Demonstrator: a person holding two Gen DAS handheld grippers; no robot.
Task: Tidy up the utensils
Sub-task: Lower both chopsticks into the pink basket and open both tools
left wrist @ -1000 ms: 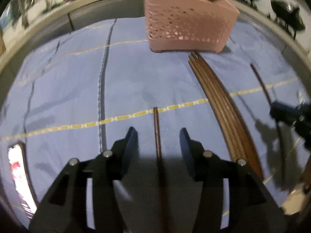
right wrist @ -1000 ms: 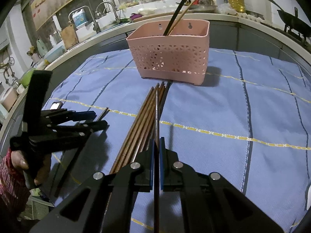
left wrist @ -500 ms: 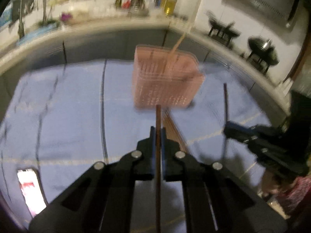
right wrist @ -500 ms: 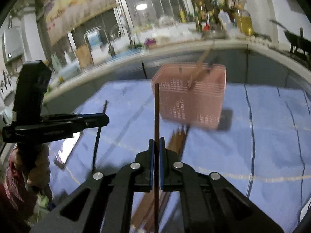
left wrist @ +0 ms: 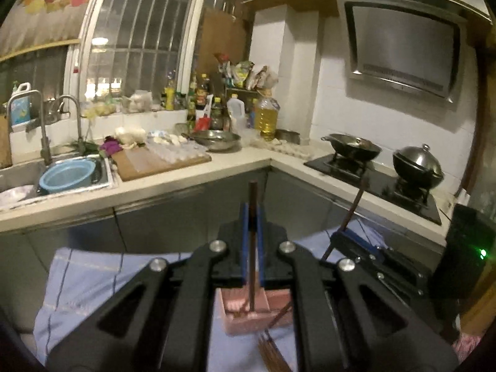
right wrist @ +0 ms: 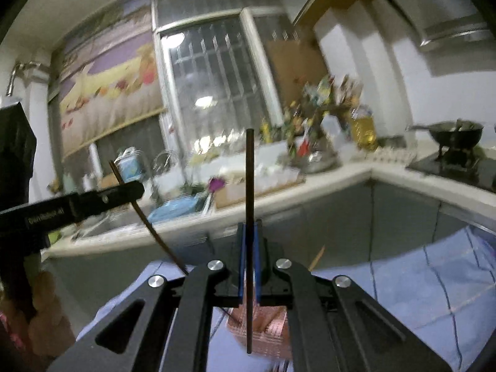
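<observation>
Left wrist view: left claw (left wrist: 251, 217) clamped tight on a thin dark brown wooden chopstick (left wrist: 253, 204), stick upright, tip poking above the blue pads, lower end hanging over the pink perforated plastic basket (left wrist: 245, 316). Basket sits low in frame on the blue checked cloth (left wrist: 80, 282), partly hidden by the claw frame. A bundle of brown chopsticks (left wrist: 272, 353) lies on the cloth just in front of the basket. Right claw (left wrist: 341, 235) at right, pinching a second dark chopstick (left wrist: 356, 204) that leans up — well clear of the white kitchen counter (left wrist: 235, 167) edge behind. Open air above the basket.

Right wrist view: blurry. Right claw (right wrist: 248, 232) closed on its chopstick (right wrist: 250, 186), stick vertical, bottom end over the pink basket (right wrist: 263, 325). Left claw (right wrist: 136, 189) at left, its stick (right wrist: 145, 217) slanting down — apart from the right one, clear gap between them.
</observation>
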